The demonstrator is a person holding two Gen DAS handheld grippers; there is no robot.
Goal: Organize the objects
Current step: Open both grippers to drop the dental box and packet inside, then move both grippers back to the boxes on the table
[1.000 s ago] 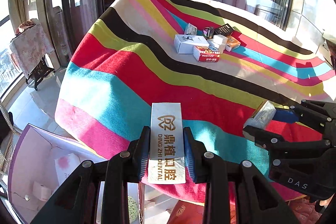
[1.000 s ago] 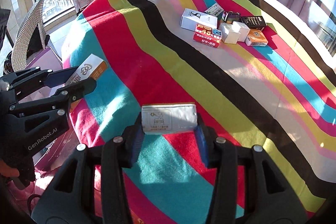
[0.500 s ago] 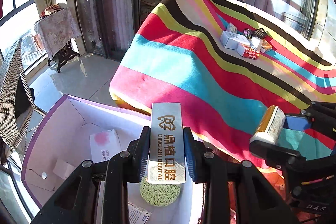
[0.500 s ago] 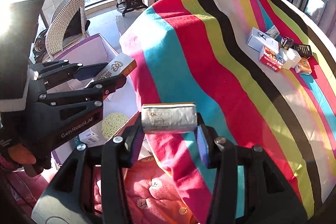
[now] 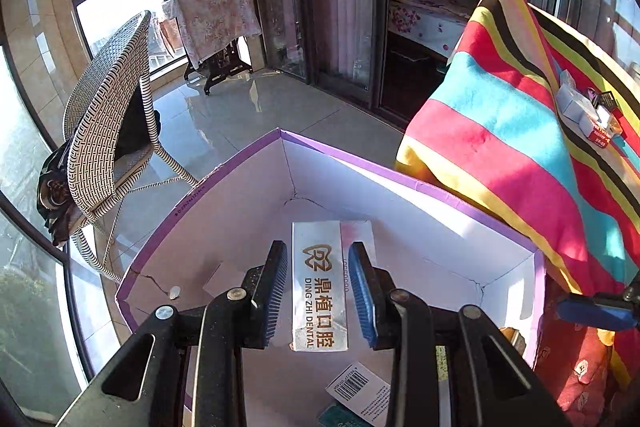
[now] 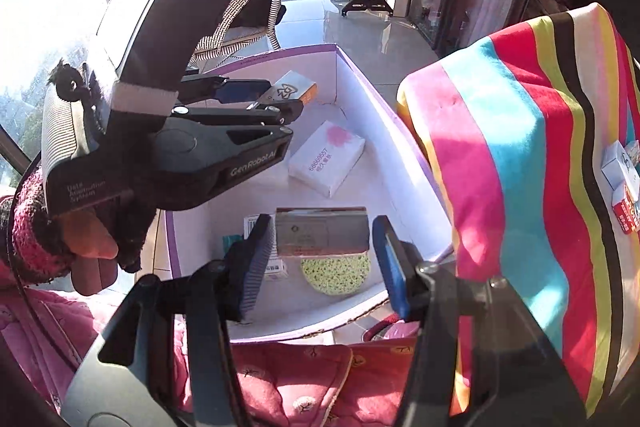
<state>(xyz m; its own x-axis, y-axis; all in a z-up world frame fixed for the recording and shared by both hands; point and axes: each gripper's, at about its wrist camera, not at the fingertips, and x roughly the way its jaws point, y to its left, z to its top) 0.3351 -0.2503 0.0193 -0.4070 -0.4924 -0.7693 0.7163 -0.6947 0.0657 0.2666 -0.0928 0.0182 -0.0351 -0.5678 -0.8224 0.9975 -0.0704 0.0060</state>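
Left gripper (image 5: 320, 291): its pads flank the silver dental box (image 5: 320, 287) with a sliver of gap on one side, so I cannot tell if it is clamped.
Right gripper (image 6: 320, 263): likewise around the grey pack (image 6: 322, 231), with a slim gap at its right pad.
Where: both things hang over the purple-rimmed carton (image 5: 340, 155), the box towards its far corner.
Right view only: pink-printed tissue packet (image 6: 326, 163) and green sponge (image 6: 336, 275) on the carton floor.
Left view only: small boxes (image 5: 580, 107) on the striped blanket (image 5: 520, 147).
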